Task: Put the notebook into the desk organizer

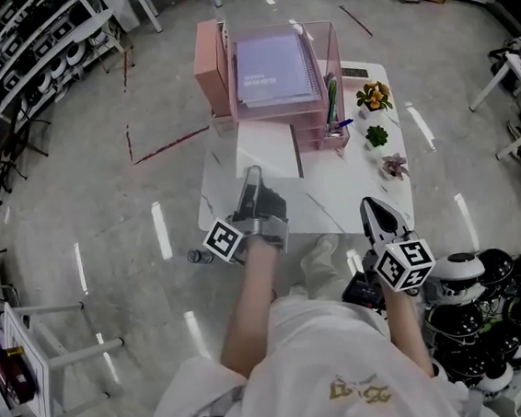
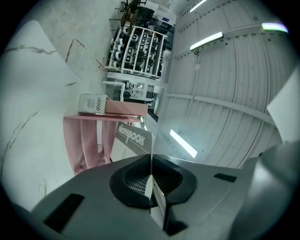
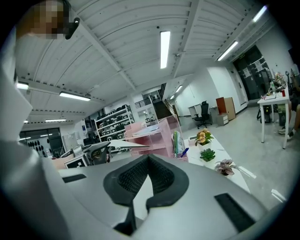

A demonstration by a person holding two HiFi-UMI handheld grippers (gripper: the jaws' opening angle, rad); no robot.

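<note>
My left gripper [image 1: 253, 180] is shut on the near edge of a thin white notebook [image 1: 267, 150], held flat over the white table [image 1: 351, 184], just in front of the pink desk organizer [image 1: 319, 134]. In the left gripper view the notebook [image 2: 133, 139] runs edge-on out of the pinched jaws [image 2: 151, 161] toward the organizer's pink shelves [image 2: 86, 140]. A purple notebook [image 1: 272, 70] lies in the organizer's top tray. My right gripper [image 1: 376, 207] hovers at the table's near right corner, shut on nothing; its jaws [image 3: 148, 158] meet at the tips.
Three small potted plants [image 1: 374, 97] [image 1: 377, 135] [image 1: 395, 165] line the table's right side. Pens [image 1: 332, 103] stand in the organizer's right compartment. A pink box [image 1: 209, 65] stands left of the organizer. Helmets [image 1: 490, 281] are stacked at the lower right, and shelving [image 1: 31, 51] stands far left.
</note>
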